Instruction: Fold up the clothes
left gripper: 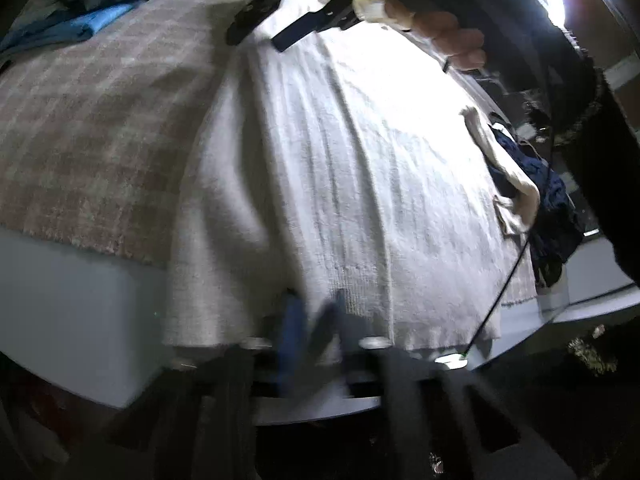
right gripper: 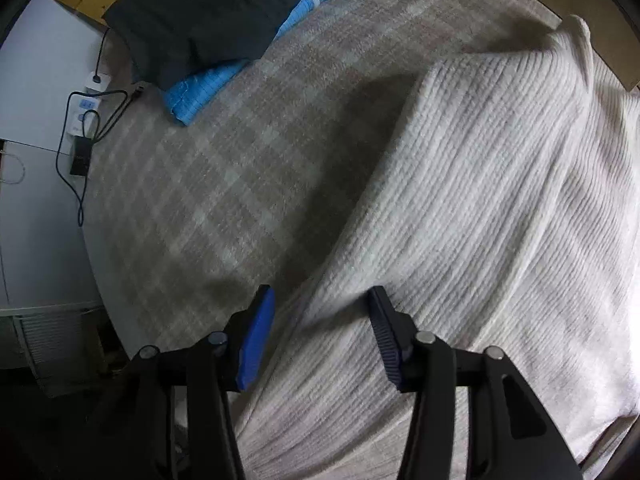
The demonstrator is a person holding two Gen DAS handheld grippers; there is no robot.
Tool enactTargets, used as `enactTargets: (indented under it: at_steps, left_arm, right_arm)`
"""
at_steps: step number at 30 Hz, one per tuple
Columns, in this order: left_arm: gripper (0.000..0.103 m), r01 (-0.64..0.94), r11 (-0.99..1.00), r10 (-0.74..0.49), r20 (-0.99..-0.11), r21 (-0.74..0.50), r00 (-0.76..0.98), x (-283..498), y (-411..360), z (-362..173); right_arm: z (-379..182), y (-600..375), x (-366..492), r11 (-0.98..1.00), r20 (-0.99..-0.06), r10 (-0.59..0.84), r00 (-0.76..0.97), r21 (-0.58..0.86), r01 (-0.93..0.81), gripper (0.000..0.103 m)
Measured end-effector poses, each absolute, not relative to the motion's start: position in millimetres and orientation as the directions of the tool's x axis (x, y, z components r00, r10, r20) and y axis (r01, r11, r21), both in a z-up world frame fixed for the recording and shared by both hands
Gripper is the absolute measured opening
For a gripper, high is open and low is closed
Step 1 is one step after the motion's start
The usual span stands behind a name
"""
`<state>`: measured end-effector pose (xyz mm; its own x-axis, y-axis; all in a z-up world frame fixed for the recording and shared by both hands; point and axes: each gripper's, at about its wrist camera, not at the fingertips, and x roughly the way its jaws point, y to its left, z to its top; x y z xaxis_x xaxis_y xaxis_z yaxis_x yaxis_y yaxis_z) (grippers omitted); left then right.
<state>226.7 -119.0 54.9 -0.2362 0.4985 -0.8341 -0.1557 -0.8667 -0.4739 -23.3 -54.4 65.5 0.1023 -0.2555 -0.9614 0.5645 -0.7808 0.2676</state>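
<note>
A white ribbed garment (right gripper: 480, 220) is lying spread across a bed covered with a plaid blanket (right gripper: 240, 168), its near hem hanging over the bed's edge, and the work appears to be at the stage of taking hold of the cloth for a fold. The left gripper (left gripper: 316, 320) is pointing down at that hem with its jaws drawn nearly together; the view is blurred, but the pads seem to be pinching the hem's edge, so I judge it to be gripping the garment. The right gripper (right gripper: 320, 336) is hanging over the garment's long side edge with its jaws standing apart, the cloth's border lying beneath and between them but not pressed, so it is holding nothing yet. Further up the bed a dark pillow (right gripper: 200, 12) and blue bedding (right gripper: 224, 80) are lying well apart from the garment. The next move probably calls for the right gripper to sink onto that edge and close, then for both to lift together and carry the cloth over itself.
</note>
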Motion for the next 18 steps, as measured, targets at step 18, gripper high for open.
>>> enactTargets:
  at_steps: [18]
  left_arm:
    - [0.037, -0.037, -0.93, 0.354, -0.864, -0.365, -0.358, 223.1, -175.3, 73.3]
  right_arm:
    - [68.8, -42.0, -36.0, -0.751, -0.895, -0.425, 0.136, 0.433, 0.499, 0.028]
